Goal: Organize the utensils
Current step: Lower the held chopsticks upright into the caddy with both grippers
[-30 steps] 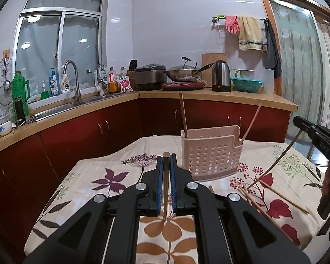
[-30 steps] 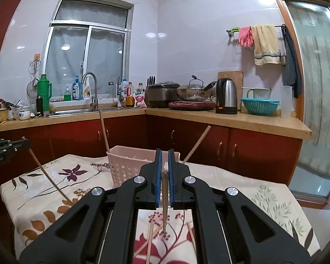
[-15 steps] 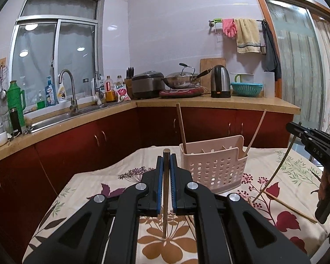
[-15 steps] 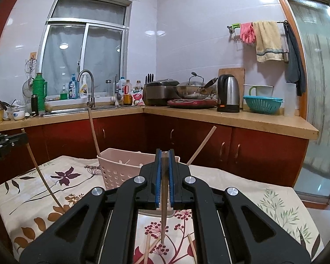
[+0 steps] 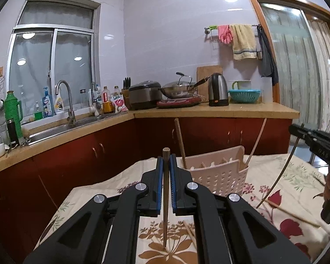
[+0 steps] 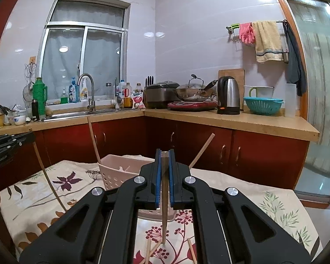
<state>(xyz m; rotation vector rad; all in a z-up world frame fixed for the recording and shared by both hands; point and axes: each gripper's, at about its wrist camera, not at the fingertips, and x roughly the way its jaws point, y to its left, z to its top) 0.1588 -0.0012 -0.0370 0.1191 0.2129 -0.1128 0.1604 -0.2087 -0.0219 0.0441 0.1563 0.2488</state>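
Your left gripper [image 5: 165,162] pinches one slim wooden chopstick [image 5: 165,209] upright, tip hanging free above the floral tablecloth [image 5: 94,200]; your right gripper [image 6: 164,160] clamps another chopstick [image 6: 164,209] the same way. Loose sticks [image 6: 150,250] lie on the cloth just below. Beyond stands the pink perforated plastic caddy [image 5: 217,176], two chopsticks already leaning in it. The risk, I'd judge — smooth tapered wood may pivot in the pads and catch the caddy's rim, tipping the light basket.
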